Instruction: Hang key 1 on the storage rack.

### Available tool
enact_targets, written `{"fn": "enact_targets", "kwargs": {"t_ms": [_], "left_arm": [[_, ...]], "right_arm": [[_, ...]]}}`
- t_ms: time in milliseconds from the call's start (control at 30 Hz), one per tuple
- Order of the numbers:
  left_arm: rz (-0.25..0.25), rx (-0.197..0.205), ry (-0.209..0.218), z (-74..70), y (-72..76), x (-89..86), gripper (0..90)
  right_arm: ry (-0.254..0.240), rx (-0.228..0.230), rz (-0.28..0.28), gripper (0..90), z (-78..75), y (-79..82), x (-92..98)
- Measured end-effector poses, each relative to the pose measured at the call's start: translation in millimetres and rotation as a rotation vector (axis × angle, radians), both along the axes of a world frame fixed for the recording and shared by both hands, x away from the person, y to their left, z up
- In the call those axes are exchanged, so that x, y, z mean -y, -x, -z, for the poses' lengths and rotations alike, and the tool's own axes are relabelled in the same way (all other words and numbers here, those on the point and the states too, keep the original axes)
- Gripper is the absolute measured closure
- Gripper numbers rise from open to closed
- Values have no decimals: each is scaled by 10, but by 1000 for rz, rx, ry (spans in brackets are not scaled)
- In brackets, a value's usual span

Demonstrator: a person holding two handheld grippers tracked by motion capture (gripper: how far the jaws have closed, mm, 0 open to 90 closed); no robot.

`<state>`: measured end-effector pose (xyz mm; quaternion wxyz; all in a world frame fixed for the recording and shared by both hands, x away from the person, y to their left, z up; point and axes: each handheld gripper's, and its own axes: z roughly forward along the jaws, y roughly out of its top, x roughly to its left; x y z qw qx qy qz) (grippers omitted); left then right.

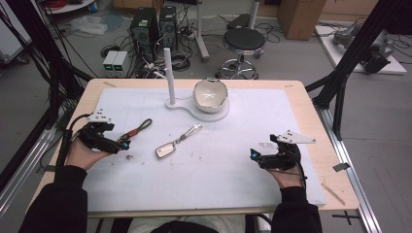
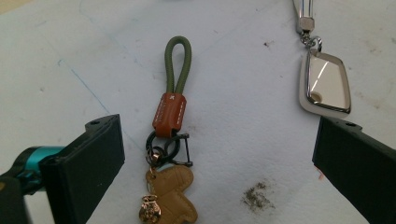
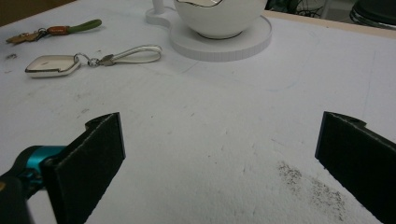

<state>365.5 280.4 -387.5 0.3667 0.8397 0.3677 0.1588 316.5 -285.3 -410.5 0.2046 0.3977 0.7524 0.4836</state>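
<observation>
A white mat point(image 1: 243, 145) covers a wooden worktop point(image 1: 311, 116); behind it the floor carries computer towers, loose cables and a round stool point(image 1: 244, 39).

The left gripper point(image 1: 125, 143) sits at the left of the mat, held in the person's left hand point(image 1: 82, 155). Its jaws stand wide open and hold nothing. Between them, in the left gripper view, lies a green-loop keyring point(image 2: 172, 135): green cord loop pointing away, orange leather band in the middle, dark metal rings and a tan leather charm nearest the camera. Neither jaw touches it.

A silver key fob point(image 1: 166, 149) with a pale strap lies flat just to the right of the keyring, near mid-mat, apart from it.

The right gripper point(image 1: 253, 154) rests at the right of the mat, well apart from both items. Its jaws are also wide open and empty, over bare mat with a grey smudge point(image 3: 313, 186).

At the far edge, a white bowl point(image 1: 210, 95) sits on a white round stand point(image 1: 192, 107) with an upright post.
</observation>
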Motion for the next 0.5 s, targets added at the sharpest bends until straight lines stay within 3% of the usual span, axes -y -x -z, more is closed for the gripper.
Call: {"fn": "enact_targets", "kwargs": {"t_ms": [200,500], "left_arm": [[19,-42,-58,19,-146,79,27],[40,-108,-64,130,-360,120,44]], "right_arm": [[-2,-1,1,6,0,2,2],[-1,-4,1,6,3,1,-1]]}}
